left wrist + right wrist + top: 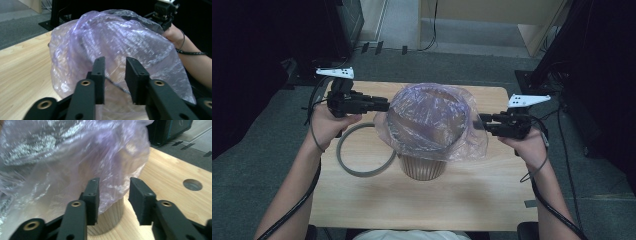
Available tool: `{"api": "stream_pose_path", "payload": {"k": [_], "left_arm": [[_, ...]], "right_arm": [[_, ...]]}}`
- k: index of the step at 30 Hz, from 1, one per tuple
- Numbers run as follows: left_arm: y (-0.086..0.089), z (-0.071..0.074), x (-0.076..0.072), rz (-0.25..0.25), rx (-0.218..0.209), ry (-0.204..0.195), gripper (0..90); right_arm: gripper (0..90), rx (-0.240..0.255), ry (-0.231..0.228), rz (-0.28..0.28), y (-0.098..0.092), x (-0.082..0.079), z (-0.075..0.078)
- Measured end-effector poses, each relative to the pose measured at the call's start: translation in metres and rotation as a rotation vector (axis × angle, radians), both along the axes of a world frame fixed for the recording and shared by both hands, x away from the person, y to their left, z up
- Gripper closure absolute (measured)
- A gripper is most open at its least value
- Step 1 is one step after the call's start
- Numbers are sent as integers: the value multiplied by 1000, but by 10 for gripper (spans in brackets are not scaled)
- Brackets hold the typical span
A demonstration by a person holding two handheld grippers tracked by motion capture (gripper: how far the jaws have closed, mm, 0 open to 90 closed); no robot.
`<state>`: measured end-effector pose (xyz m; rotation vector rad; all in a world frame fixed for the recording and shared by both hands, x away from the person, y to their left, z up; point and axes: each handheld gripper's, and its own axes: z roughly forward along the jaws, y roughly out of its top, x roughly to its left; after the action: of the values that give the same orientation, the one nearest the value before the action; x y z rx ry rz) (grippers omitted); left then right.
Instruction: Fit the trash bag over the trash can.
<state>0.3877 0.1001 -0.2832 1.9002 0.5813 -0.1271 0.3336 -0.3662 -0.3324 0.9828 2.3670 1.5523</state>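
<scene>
Grey carpet and dark equipment are seen around a small wooden table (362, 200). At its left side the left gripper (384, 106) is held level, jaws parted partway and pointed at the plastic bag (432, 120); nothing is clamped, and film is seen just beyond the tips in the left gripper view. Opposite, the right gripper (482, 121) is aimed inward at the bag's other side, jaws likewise half open and bare, the film hanging just ahead of them. The bag is draped over an upright wooden bin (422, 167) at the table's middle, long axis vertical, mouth upward. A grey ring (343, 160) lies flat beside the bin's left.
</scene>
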Motion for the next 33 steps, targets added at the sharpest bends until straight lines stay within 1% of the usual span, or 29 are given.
{"api": "stream_pose_path", "payload": {"k": [3, 4, 5, 7, 8, 10, 11, 13, 16, 18, 21, 25, 27, 28, 29, 32, 33], "left_arm": [[-5, 3, -1, -9, 9, -1, 598], [-7, 3, 0, -12, 11, 2, 581], [-8, 4, 0, -14, 13, 6, 559], [-11, 4, 0, -18, 16, 13, 526], [-14, 4, 1, -21, 25, 12, 508], [-20, 4, 1, -24, 44, 9, 487], [-22, 4, 1, -25, 48, 6, 481], [-27, 3, 2, -33, 54, 6, 466], [-34, 0, 2, -38, 76, 8, 450], [-37, -2, 2, -43, 86, 8, 448], [-40, -3, 2, -50, 94, 6, 450], [-45, -4, 2, -52, 106, 7, 473], [-48, -4, 1, -58, 113, 12, 519], [-49, -4, 1, -60, 120, 3, 529], [-50, -4, 1, -64, 123, 4, 546], [-52, -6, 0, -69, 138, 5, 600], [-52, -6, 0, -70, 144, 4, 641]], "right_arm": [[507, -7, -11, -20, -5, 0, 9], [494, -3, -22, -31, -8, 0, 12], [470, 10, -26, -45, -12, -1, 16], [466, 36, -30, -59, -17, -1, 23], [479, 51, -32, -65, -18, -2, 28], [537, 74, -41, -60, -17, -4, 40], [576, 78, -49, -51, -14, -5, 47], [611, 77, -61, -36, -7, -6, 55], [606, 71, -75, 9, 9, -6, 63], [556, 70, -74, 40, 20, -5, 64], [493, 47, -75, 68, 38, -2, 62], [471, 10, -68, 92, 56, 8, 57], [460, -7, -63, 91, 62, 14, 52], [455, -16, -63, 87, 65, 18, 50], [446, -29, -67, 79, 67, 22, 49], [437, -33, -59, 68, 70, 30, 45], [437, -38, -55, 65, 72, 32, 43]]}}
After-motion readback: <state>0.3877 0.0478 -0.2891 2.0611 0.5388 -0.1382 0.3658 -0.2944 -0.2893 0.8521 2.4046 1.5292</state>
